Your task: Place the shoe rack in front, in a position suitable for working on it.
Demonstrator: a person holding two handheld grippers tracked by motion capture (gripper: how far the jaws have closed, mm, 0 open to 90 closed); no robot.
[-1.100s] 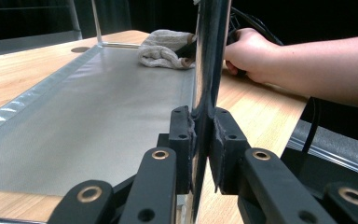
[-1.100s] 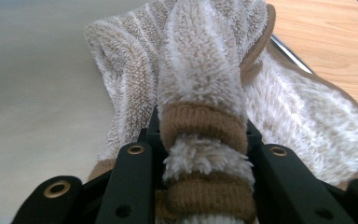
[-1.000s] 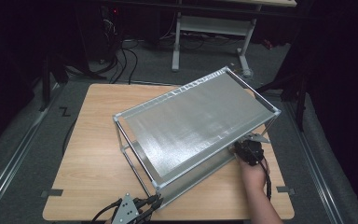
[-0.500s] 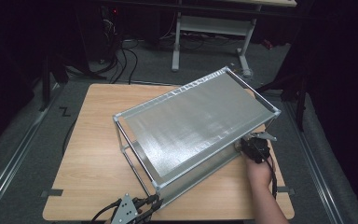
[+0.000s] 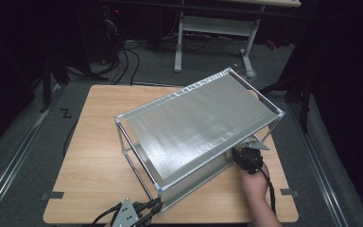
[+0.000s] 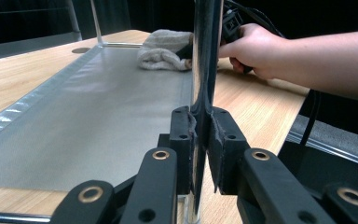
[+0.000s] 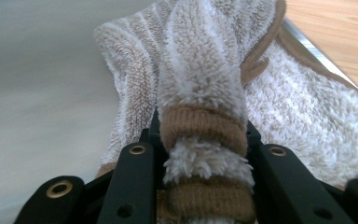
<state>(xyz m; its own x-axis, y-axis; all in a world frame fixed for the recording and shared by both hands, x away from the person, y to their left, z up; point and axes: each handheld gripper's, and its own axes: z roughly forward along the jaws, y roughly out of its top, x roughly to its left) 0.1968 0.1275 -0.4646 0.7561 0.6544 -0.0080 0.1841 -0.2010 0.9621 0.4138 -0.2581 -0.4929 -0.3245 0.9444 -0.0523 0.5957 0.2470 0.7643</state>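
Clamping a post (image 6: 204, 56) of the rack (image 5: 203, 124), the left gripper (image 5: 137, 213) sits at the near left edge of the table (image 5: 94, 142) in the high view, cable trailing off the front. In the left gripper view its jaws are pinched tight on that shiny upright post, pads pressed on both sides; they have just been closing on it, post between them. Same view: lower shelf (image 6: 93, 116) of the rack runs away to the left of the post, grey and flat, lying on the wood tabletop.

Middle of the high view: rack stands skewed on the table, top shelf a grey sheet in a metal frame, near corner at the left gripper, far corner toward the floor beyond the table.

Right side: right gripper (image 5: 246, 160) is tucked under the top shelf at the rack's right end, hand (image 5: 255, 187) and forearm coming in from the bottom edge. In the right gripper view the jaws are clenched on a bunched fold of the towel (image 7: 200, 93), beige with a brown hem, the fold squeezed up between the pads. Rest of the towel spreads out on the lower shelf just ahead of the jaws, near the shelf's metal edge, wood showing past it at upper right. Left gripper view shows the towel (image 6: 163, 53) at the far end of the lower shelf with the right hand (image 6: 251, 49) just beside it; whether the whole cloth lies flat is hard to tell from there, post blocks part of it.
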